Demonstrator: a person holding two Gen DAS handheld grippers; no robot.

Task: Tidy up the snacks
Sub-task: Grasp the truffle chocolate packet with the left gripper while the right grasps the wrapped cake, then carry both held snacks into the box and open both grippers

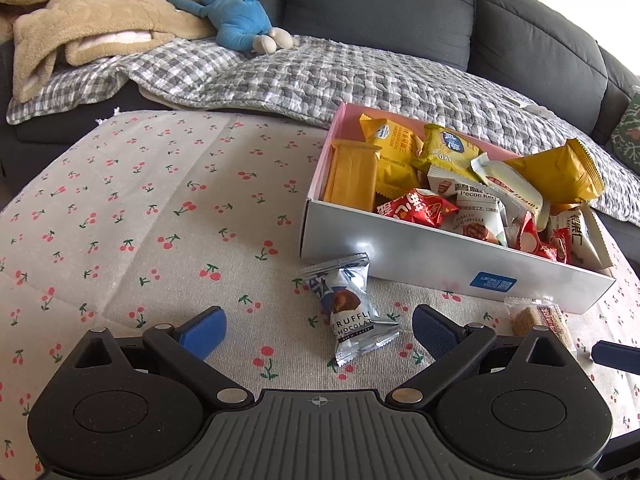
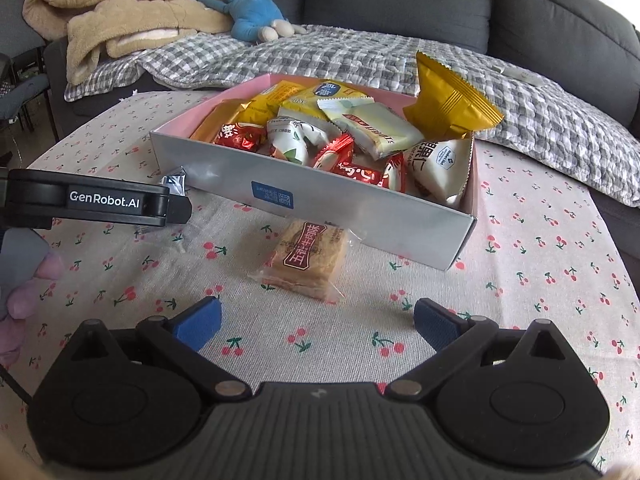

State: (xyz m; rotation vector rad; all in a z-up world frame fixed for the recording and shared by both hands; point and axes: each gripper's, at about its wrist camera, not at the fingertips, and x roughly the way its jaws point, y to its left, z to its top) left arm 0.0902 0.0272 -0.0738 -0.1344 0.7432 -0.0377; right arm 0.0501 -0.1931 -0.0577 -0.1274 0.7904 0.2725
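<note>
1. The truffle chocolate packet, silver and blue, lies flat on the surface just in front of the near wall of the snack box, close to its left corner.
2. A clear-wrapped biscuit packet with a red label lies on the surface just in front of the same box wall, to the right of the chocolate.
3. The box, silver outside and pink inside, is heaped with yellow, red and white snack packets; a large gold packet stands up at its far right corner.
4. The left gripper hovers low over the chocolate packet with its blue fingers spread wide, one on either side of the packet's near end, holding nothing.
5. The right gripper sits just short of the biscuit packet, its fingers likewise wide apart and empty.
6. The surface wears a cherry-print cloth; behind it a grey sofa carries a checked blanket, a tan throw and a blue plush toy.
</note>
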